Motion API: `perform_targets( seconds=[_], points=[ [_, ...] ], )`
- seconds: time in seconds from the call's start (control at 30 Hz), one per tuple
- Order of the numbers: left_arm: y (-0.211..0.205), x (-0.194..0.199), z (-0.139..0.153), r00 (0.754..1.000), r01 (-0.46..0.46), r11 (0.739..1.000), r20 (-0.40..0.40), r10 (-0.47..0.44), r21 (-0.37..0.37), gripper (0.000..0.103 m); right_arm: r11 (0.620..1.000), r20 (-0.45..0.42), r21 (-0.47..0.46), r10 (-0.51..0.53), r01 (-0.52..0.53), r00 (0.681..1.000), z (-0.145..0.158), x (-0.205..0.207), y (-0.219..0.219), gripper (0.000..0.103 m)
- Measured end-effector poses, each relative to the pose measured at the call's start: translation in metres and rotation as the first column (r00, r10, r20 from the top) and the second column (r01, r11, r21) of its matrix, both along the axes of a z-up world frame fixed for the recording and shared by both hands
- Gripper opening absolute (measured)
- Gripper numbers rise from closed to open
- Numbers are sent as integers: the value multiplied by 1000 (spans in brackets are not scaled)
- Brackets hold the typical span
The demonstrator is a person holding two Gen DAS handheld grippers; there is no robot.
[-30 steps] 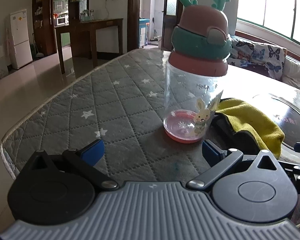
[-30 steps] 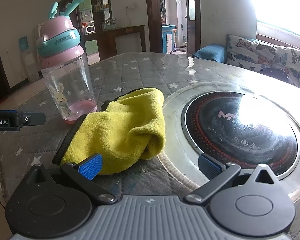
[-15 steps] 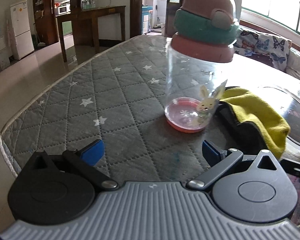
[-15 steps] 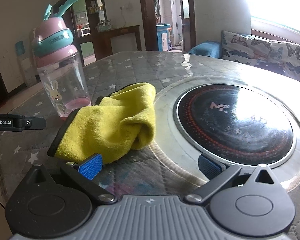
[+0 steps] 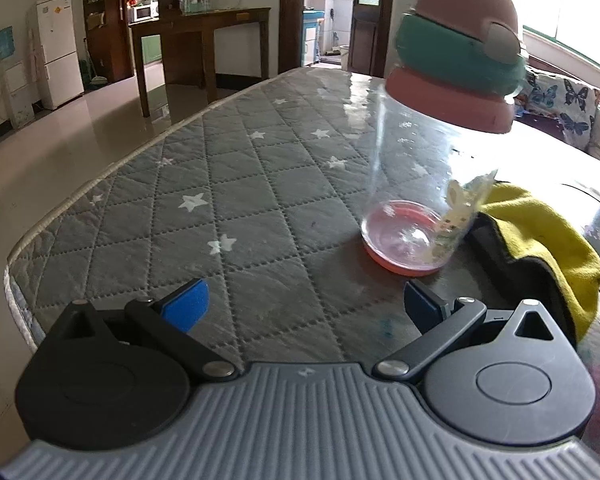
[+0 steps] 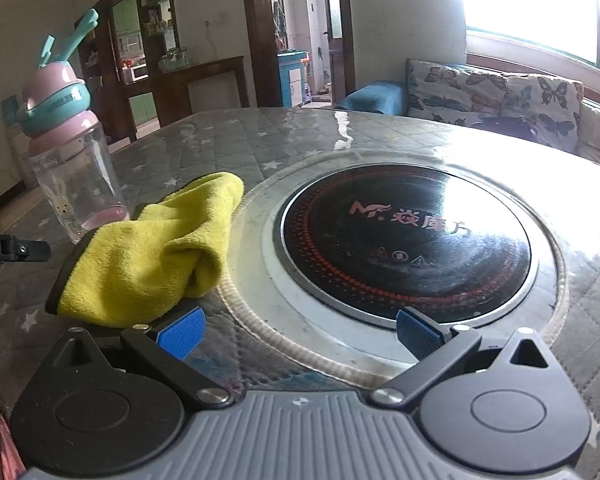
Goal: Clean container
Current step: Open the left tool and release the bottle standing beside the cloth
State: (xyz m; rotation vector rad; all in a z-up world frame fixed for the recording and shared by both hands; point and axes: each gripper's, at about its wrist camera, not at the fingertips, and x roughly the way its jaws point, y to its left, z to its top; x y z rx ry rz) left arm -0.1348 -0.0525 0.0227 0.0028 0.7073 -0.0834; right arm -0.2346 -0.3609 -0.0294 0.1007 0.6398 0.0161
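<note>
Left gripper (image 5: 306,304): fingers spread wide, nothing between them; low over the quilted table (image 5: 220,184).
Right gripper (image 6: 298,330): fingers spread wide, empty; low over the table edge, cloth at its 10 o'clock.
Bottle (image 5: 432,152): clear body, pink base, pink and teal lid with antlers, rabbit print on the side. Stands on the table at 1 o'clock of the left gripper, just beyond its right finger. Looks tilted in the left wrist view; may be lens warp, cannot tell.
Cloth (image 6: 152,252): yellow with dark edging, bunched, touching the bottle base on one side, lapping the hob rim on the other.
Hob (image 6: 404,240): round black glass set in the table, at 12 o'clock of the right gripper.
Far: sofa (image 6: 496,96) with butterfly cushions, fridge (image 5: 58,48).
</note>
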Motion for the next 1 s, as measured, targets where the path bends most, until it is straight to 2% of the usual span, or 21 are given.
perform_targets(
  seconds=[0.23, 0.57, 0.77, 1.0],
  points=[
    [-11, -10, 3, 1000, 5, 1000, -28, -4, 17, 103, 999, 3, 19, 43, -43, 999, 3, -7, 16, 103],
    [-37, -32, 8, 998, 43, 999, -53, -42, 22, 103, 994, -8, 0, 109, -109, 994, 11, -14, 45, 103],
    [-50, -35, 5, 996, 69, 997, -58, -67, 44, 103, 992, -3, -4, 128, -128, 992, 14, -19, 55, 103],
    [-56, -38, 5, 993, 80, 996, -85, -76, 39, 103, 991, 0, -3, 135, -135, 991, 13, -23, 59, 103]
  ],
)
